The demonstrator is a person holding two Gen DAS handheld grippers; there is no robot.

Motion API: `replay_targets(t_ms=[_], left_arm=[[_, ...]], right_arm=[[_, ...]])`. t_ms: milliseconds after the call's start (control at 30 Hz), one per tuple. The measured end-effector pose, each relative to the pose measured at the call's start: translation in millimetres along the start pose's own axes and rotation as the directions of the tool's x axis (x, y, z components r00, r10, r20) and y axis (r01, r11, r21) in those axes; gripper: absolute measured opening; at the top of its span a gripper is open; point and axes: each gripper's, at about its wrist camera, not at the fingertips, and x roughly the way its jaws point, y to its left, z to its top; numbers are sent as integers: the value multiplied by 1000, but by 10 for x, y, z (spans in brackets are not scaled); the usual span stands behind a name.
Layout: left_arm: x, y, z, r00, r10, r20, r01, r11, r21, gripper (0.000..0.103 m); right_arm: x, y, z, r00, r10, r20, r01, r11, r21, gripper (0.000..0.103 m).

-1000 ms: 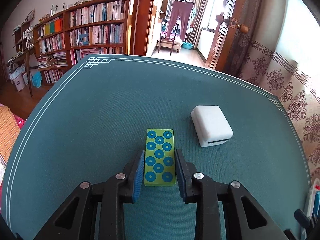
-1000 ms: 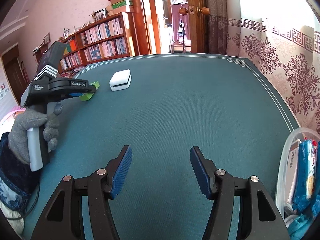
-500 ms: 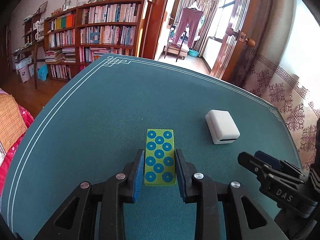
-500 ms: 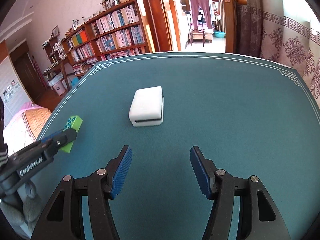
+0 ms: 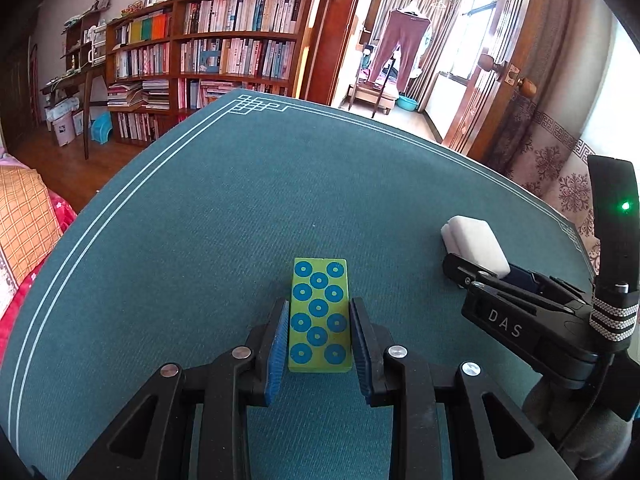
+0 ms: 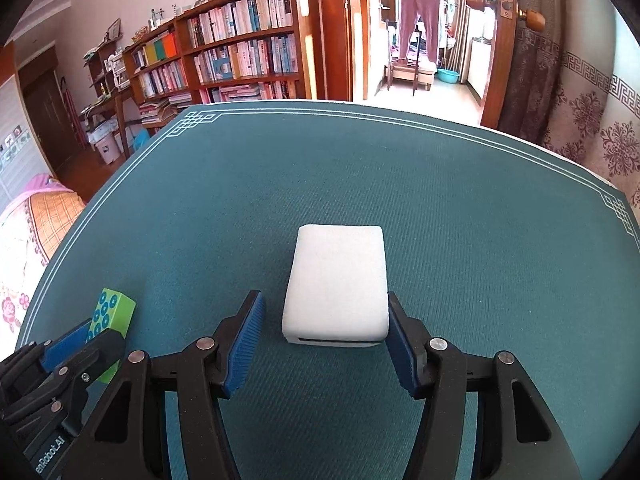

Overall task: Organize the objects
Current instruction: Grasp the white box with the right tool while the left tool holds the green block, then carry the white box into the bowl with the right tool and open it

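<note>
The green block (image 5: 319,316), seemingly stiff, is being pinched by the left gripper (image 5: 319,344), while the soft-looking white sponge (image 6: 338,286) is being straddled lengthwise by the right gripper (image 6: 322,340), jaws just closing, not yet squeezing.

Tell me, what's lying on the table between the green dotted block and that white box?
Only bare green tablecloth lies between the green dotted block and the white box, seen from the right wrist; the right gripper's left finger reaches into that stretch.

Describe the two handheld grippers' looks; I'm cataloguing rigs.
Both are black plastic with silver screws and blue ribbed pads. The right gripper bears white "DAS" lettering, a green light and a striped band; the left gripper shows partial white lettering.
</note>
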Motion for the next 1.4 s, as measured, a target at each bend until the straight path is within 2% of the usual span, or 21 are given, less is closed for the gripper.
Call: replay_targets(t_ms=[33, 367, 567, 700, 1067, 1400], left_arm=[[2, -10, -3, 1000, 0, 0, 0, 1000, 3, 31], [-40, -71, -33, 1000, -18, 7, 17, 999, 29, 31], [-144, -167, -59, 997, -76, 14, 75, 995, 58, 31], [-182, -297, -123, 991, -131, -7, 131, 988, 84, 31], [-296, -689, -314, 983, -181, -19, 181, 964, 197, 31], [-370, -926, -488, 977, -210, -38, 212, 938, 274, 31]], right_arm=[[-10, -7, -10, 1000, -5, 2, 5, 1000, 0, 47], [-436, -163, -324, 999, 32, 36, -34, 997, 62, 46], [-821, -259, -604, 998, 30, 63, -36, 994, 100, 46], [-1129, -339, -823, 996, 27, 86, -37, 992, 125, 46], [-1874, -668, -1445, 991, -34, 131, 9, 982, 189, 46], [-2461, -1127, -1762, 972, -146, 186, 92, 958, 273, 46]])
